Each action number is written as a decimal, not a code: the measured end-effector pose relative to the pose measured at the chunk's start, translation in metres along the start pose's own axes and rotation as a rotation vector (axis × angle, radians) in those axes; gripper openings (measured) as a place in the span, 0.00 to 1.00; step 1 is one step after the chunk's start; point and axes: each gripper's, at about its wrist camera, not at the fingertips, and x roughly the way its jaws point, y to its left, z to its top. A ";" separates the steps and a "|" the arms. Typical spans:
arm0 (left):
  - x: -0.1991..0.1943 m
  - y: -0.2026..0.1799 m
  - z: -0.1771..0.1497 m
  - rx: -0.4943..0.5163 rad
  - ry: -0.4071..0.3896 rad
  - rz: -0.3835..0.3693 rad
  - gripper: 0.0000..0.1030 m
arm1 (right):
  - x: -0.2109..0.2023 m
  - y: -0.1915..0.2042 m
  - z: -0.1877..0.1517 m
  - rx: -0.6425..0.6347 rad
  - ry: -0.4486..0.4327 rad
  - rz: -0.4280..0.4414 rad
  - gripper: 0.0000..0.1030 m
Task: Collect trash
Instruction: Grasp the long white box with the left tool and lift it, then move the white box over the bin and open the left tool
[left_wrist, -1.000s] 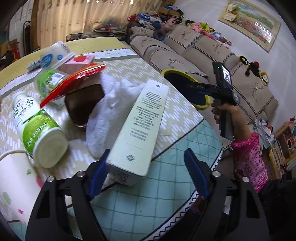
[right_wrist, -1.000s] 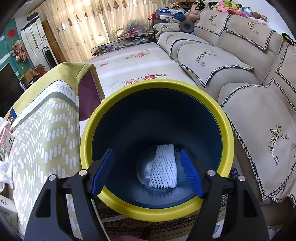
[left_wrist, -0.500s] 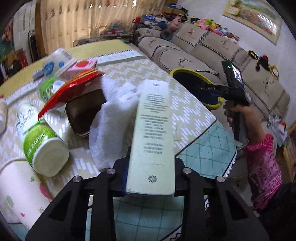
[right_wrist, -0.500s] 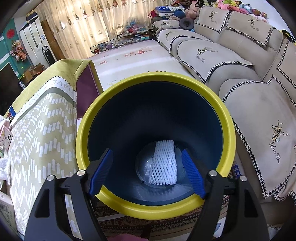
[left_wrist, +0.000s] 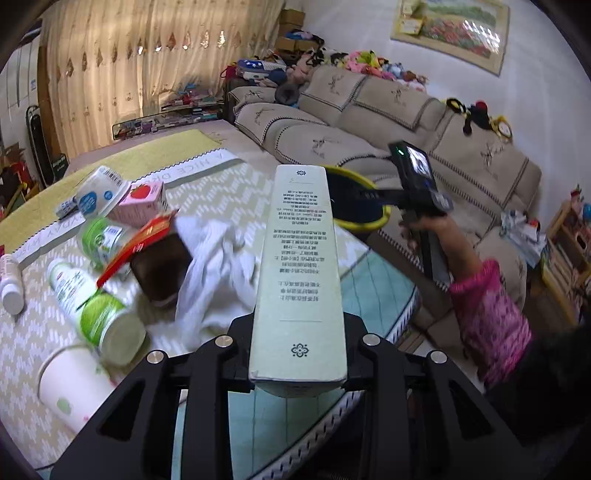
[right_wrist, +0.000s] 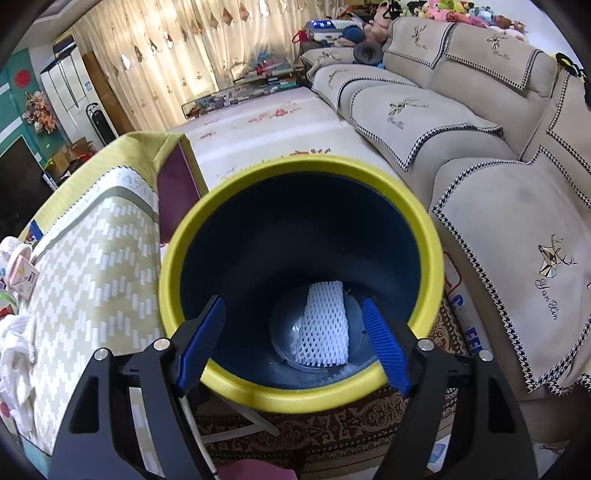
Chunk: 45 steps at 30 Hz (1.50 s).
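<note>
So the left claw (left_wrist: 297, 363) just clamped the long box (left_wrist: 300, 266) and lifted it off the table (left_wrist: 207, 192), where a second ago it lay flat between wide jaws. Right claw (right_wrist: 295, 343) hangs wide and empty over the bin (right_wrist: 428, 236), foam net (right_wrist: 325, 328) inside. Box probably goes in there next.
</note>
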 end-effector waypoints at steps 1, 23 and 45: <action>0.008 0.003 0.008 -0.022 0.002 -0.011 0.29 | -0.005 -0.001 0.000 -0.003 -0.009 -0.002 0.70; 0.237 -0.099 0.181 0.084 0.153 -0.106 0.29 | -0.082 -0.085 -0.017 0.041 -0.128 -0.131 0.72; 0.228 -0.077 0.200 0.033 0.079 -0.044 0.68 | -0.073 -0.071 -0.025 0.021 -0.096 -0.094 0.79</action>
